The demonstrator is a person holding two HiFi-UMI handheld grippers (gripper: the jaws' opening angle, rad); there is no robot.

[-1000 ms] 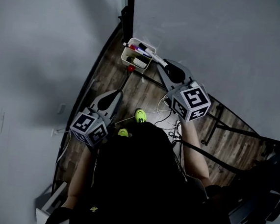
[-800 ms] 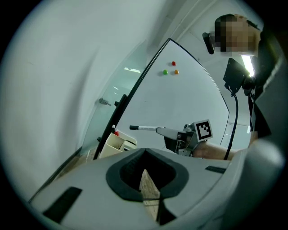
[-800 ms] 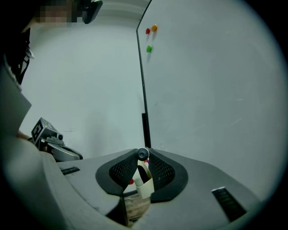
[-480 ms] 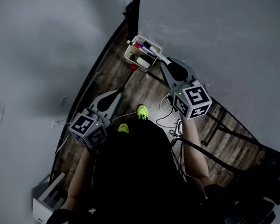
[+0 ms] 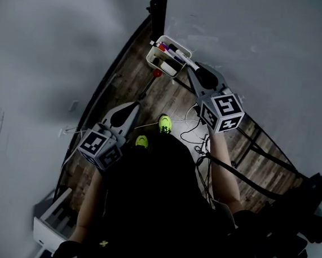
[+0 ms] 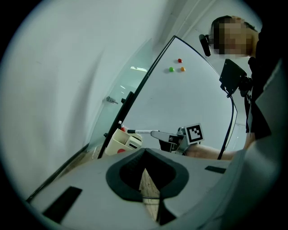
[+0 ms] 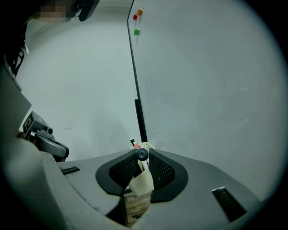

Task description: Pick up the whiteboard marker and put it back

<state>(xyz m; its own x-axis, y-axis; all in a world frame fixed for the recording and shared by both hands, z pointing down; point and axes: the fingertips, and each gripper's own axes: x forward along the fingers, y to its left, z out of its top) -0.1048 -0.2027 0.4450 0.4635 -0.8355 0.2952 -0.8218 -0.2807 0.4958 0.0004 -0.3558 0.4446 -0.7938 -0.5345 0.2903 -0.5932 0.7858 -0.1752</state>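
Marker, whiteboard, white barrel point(image 5: 185, 61): clamped in the narrowly set jaws of the right gripper point(image 5: 200, 74); long axis is aimed at the cream plastic holder box point(image 5: 154, 58), tip at its rim. Left gripper point(image 5: 132, 106): jaws together, empty, positioned well apart, farther from the box.

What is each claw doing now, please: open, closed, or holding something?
Left claw: closed, empty.
Right claw: closed on the whiteboard marker.
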